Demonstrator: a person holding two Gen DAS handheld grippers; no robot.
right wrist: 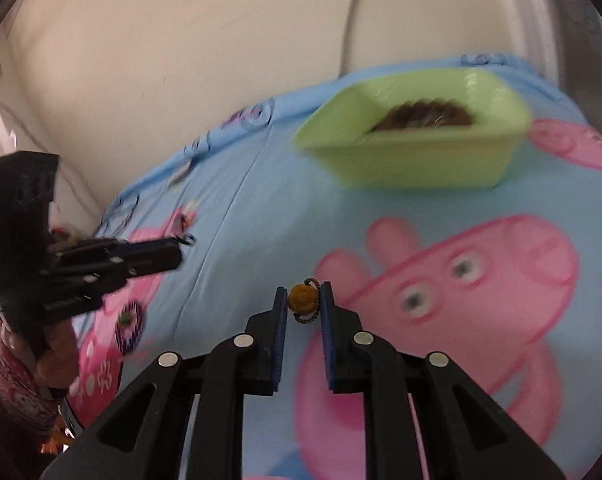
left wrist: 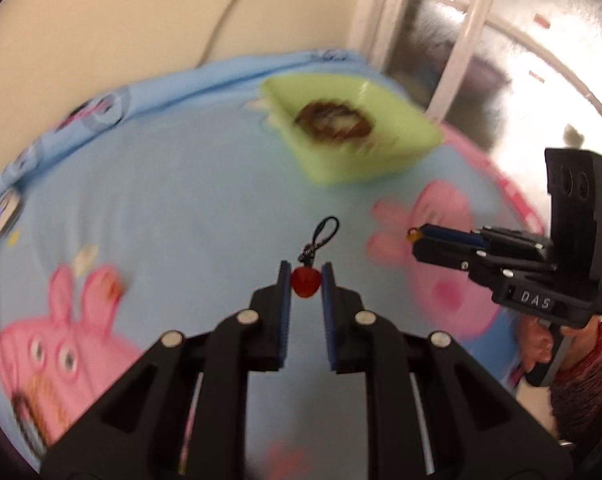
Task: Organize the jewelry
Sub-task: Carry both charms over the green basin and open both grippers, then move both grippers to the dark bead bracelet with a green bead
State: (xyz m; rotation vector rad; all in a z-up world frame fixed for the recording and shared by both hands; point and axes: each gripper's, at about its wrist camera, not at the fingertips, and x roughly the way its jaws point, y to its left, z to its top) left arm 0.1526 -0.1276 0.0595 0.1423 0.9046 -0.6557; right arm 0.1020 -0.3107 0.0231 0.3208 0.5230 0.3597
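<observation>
Left gripper [left wrist: 306,285] pinches a red charm [left wrist: 305,282], right gripper [right wrist: 304,300] an amber bead [right wrist: 302,298]; both aimed at the green tray [right wrist: 413,160] near the bed's [left wrist: 173,184] far edge, likely for drop-off.

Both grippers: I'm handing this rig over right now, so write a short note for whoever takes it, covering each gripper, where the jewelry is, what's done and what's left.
Left gripper: shut on a red strawberry charm, its black loop sticking out ahead.
Right gripper: shut on an amber bead charm.
Both are held above the blue cartoon sheet.
Green tray sits farther back on the sheet; a brown beaded bracelet already lies in it.
Done: bracelet in the tray, both charms picked up.
Left: carry both charms to the tray and release them. Other small items seem to lie on the sheet, too blurred to identify.
</observation>
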